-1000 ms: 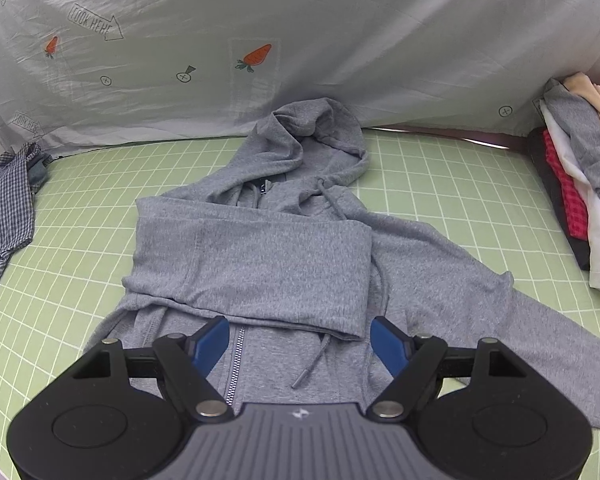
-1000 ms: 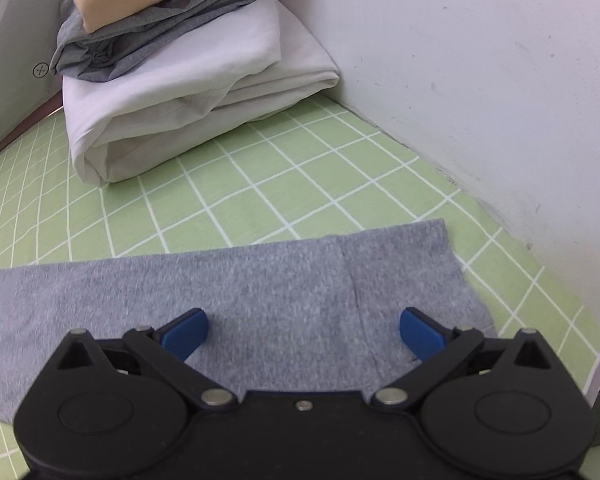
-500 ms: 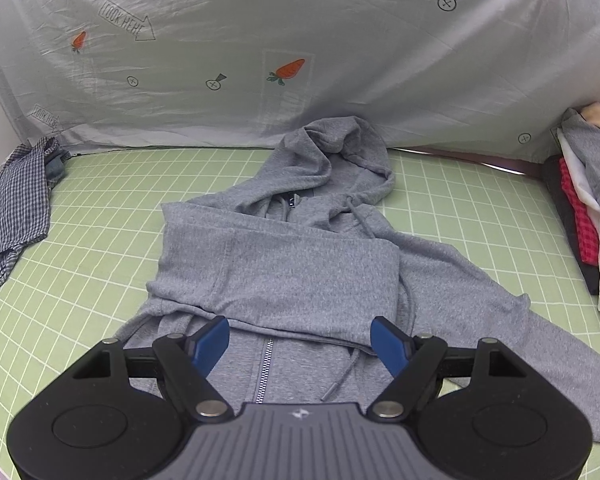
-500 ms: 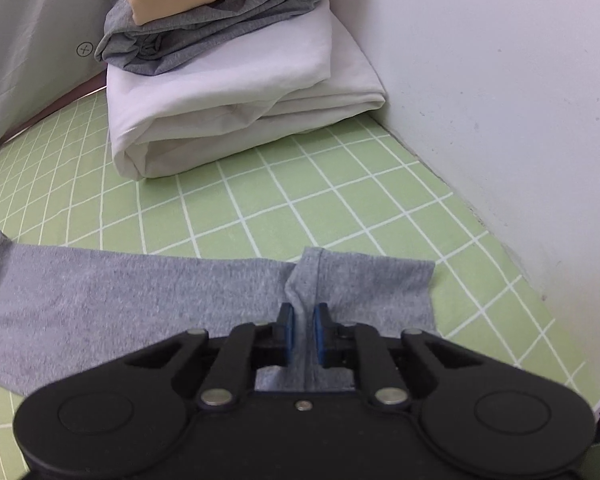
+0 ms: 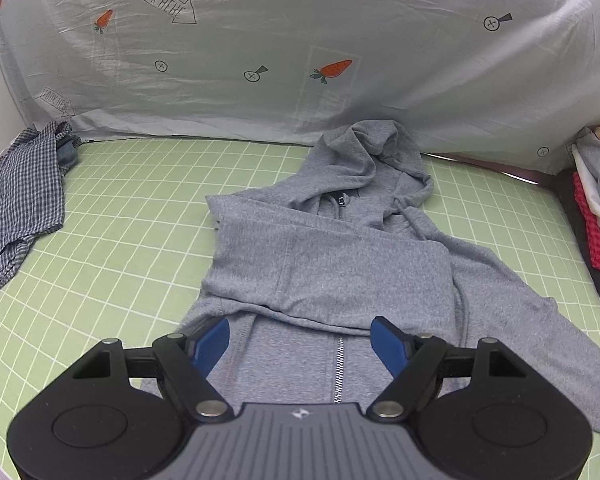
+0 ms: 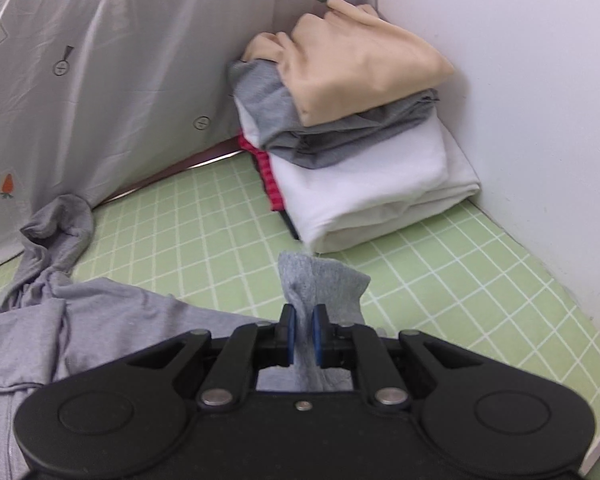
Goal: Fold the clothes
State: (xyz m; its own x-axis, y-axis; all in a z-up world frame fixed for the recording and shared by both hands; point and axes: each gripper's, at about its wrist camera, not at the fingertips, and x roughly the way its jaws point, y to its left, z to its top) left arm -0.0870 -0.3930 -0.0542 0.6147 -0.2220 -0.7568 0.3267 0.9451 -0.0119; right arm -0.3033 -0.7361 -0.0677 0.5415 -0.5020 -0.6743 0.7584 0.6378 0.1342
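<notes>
The grey zip-up hooded sweatshirt [image 5: 332, 264] lies on the green gridded counter [image 5: 132, 216], its near hem hidden behind the left tongs [image 5: 300, 344], which stand apart. The right tongs [image 6: 303, 339] are clamped on the grey sleeve cuff [image 6: 320, 280]. A stack of folded clothes [image 6: 356, 152] sits far right, partly cut off in the left view.

Beyond the left tongs [image 5: 300, 344], a grey sheet [image 5: 340, 40] is hanging as a backdrop and showing "LOOK HERE" [image 5: 162, 0] inside an arrow outline, up and to the left. Lower left, a smaller arrow [image 5: 57, 101] is probably carrying the same words, too creased to read surely.
</notes>
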